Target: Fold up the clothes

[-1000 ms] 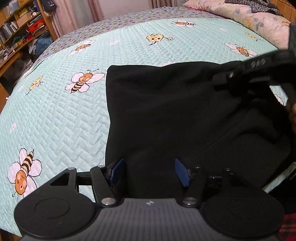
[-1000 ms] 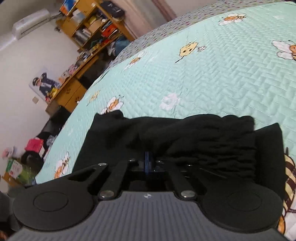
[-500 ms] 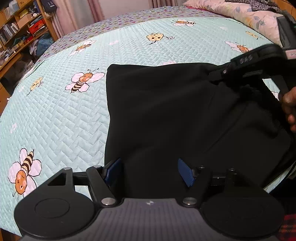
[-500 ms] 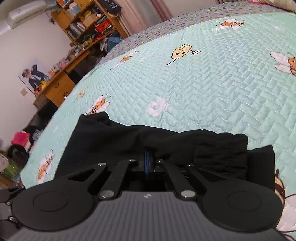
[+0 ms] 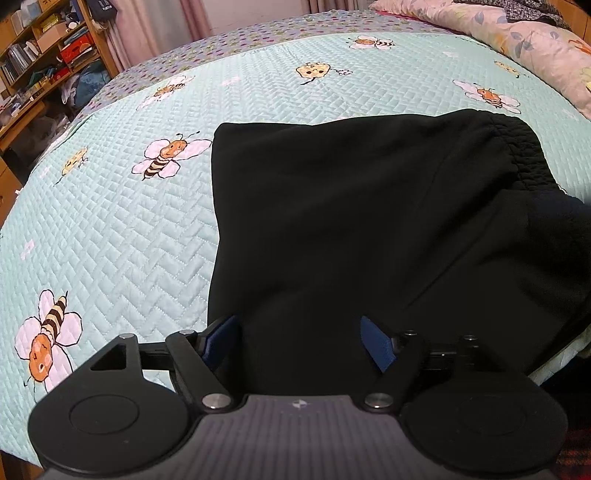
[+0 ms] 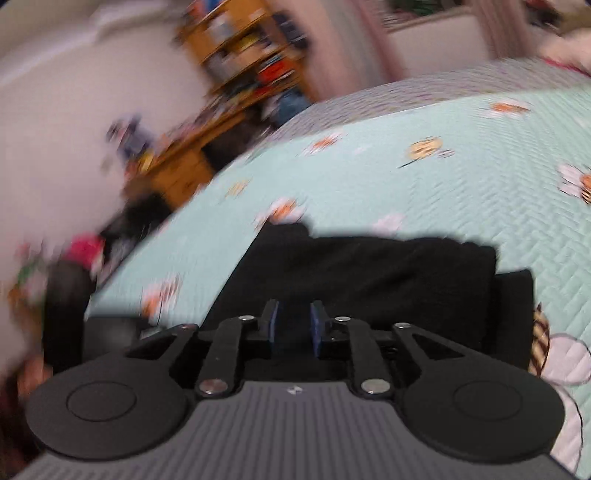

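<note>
While garment (image 5: 351,229) lies folded — left tongs (image 5: 299,343) parted | quilt (image 5: 122,221) open leftward

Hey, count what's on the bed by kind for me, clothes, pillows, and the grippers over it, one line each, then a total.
Black garments, folded on the quilt: 1, the black garment
Floral pillows at the far right edge of the bed: 1, the floral pillow
Grippers over the garment: 2, the left gripper open, the right gripper open
Total: 4
</note>
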